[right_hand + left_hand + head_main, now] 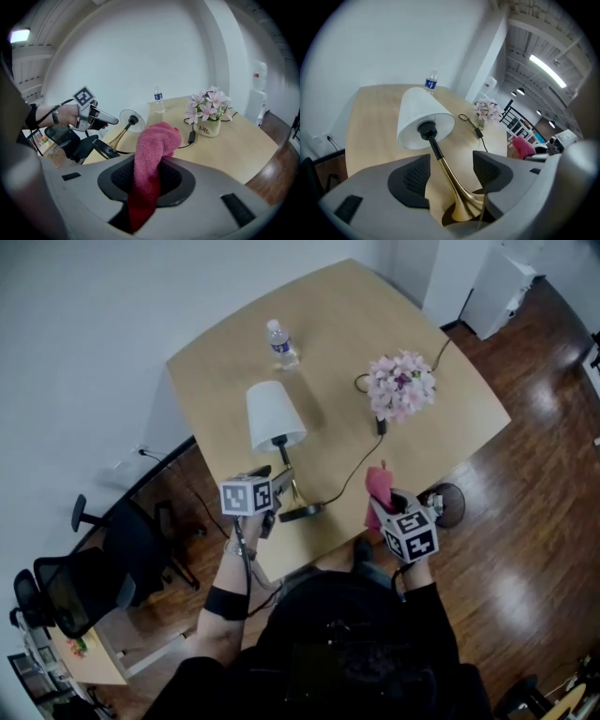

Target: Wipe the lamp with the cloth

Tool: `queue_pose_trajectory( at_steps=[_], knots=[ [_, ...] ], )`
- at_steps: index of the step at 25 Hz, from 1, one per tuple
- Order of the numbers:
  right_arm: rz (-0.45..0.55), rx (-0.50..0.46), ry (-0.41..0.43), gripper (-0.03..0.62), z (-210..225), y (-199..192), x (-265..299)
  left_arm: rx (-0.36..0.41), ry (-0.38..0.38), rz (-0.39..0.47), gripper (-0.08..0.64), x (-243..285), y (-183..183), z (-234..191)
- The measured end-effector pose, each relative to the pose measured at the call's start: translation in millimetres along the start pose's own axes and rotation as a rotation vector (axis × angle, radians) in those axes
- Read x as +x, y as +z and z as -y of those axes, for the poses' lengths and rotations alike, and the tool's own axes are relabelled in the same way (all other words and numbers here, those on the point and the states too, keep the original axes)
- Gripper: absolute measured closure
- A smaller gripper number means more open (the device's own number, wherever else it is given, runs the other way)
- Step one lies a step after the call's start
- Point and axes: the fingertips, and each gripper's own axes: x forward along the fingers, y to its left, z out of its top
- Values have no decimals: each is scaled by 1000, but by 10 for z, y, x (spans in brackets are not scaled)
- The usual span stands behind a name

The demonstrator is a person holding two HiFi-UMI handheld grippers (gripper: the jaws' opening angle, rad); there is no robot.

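Two grippers tilted down, left (451,164) straddling lamp (424,117), right (152,168) clamping cloth (157,140)

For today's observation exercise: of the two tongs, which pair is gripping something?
The right tongs, shut on the pink cloth. The left tongs stand open, with the lamp's brass stem between them, unpressed.

Water bottle (282,344) and potted flowers (401,385) — both on the wooden table (328,315).
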Motion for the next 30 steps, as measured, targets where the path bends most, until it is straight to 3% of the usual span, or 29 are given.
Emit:
queue_pose_trajectory(
  at_steps=[3, 6, 9, 12, 14, 19, 26, 30],
  knots=[
    [-10, -6, 1, 503, 12, 17, 2, -122, -41, -48, 262, 295, -105, -108],
    [-14, -5, 0, 503, 28, 24, -13, -170, -77, -95, 264, 523, -265, -112],
    [-15, -5, 2, 503, 24, 45, -12, -175, -106, -117, 283, 638, -336, -84],
    [-23, -5, 5, 503, 13, 51, -8, -168, -120, -123, 401, 644, -338, -61],
    [-29, -1, 6, 503, 11, 44, 2, -148, -129, -136, 426, 646, -337, -31],
    [-45, 3, 12, 503, -20, -1, 47, -111, -135, -146, 426, 655, -320, -6],
    [-53, 3, 18, 503, -43, -52, 75, -178, -133, -78, 448, 569, -263, -17],
    [-51, -2, 23, 503, -50, -49, 87, -88, -71, -29, 459, 452, -110, 2]
  ],
)
